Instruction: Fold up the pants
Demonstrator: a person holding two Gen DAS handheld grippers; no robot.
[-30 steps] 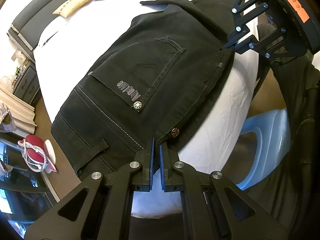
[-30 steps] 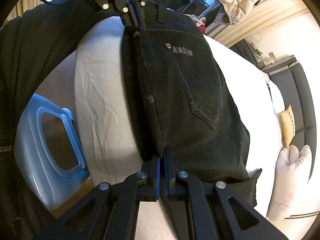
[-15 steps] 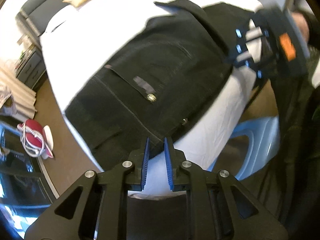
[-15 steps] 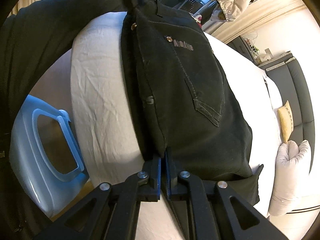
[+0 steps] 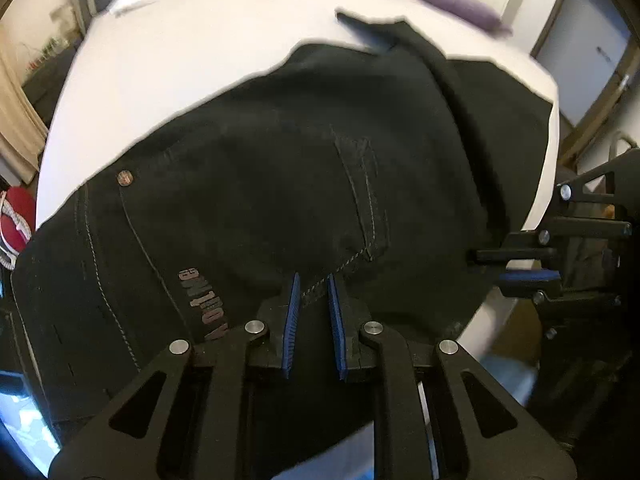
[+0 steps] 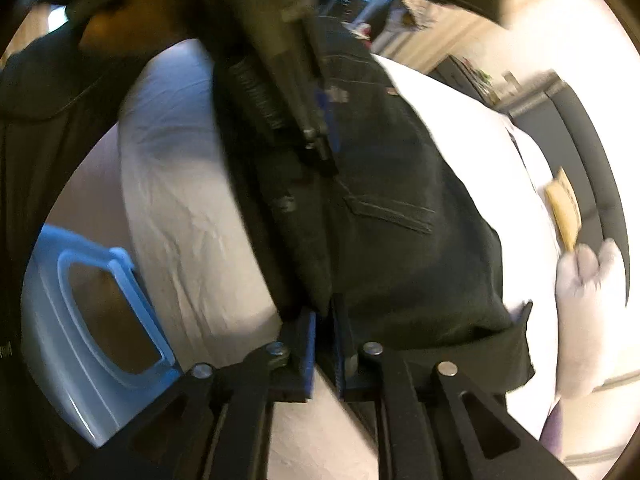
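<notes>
One pair of black pants (image 5: 280,184) lay on the white bed (image 5: 180,52), near its edge. It looked folded at least once already, with the back pocket (image 5: 360,196) facing up, so I guessed some folding was left. On the left, the left gripper (image 5: 314,304) hung over the cloth with its blue pads apart, holding nothing. The pants were thick and stiff-looking, with pale stitching and a small shiny button (image 5: 125,178). On the right, the right gripper (image 6: 325,320) sat at the cloth's edge, pads a little apart; I could not tell if it pinched anything. A smooth blue plastic tub (image 6: 80,320) stood beside the bed.
</notes>
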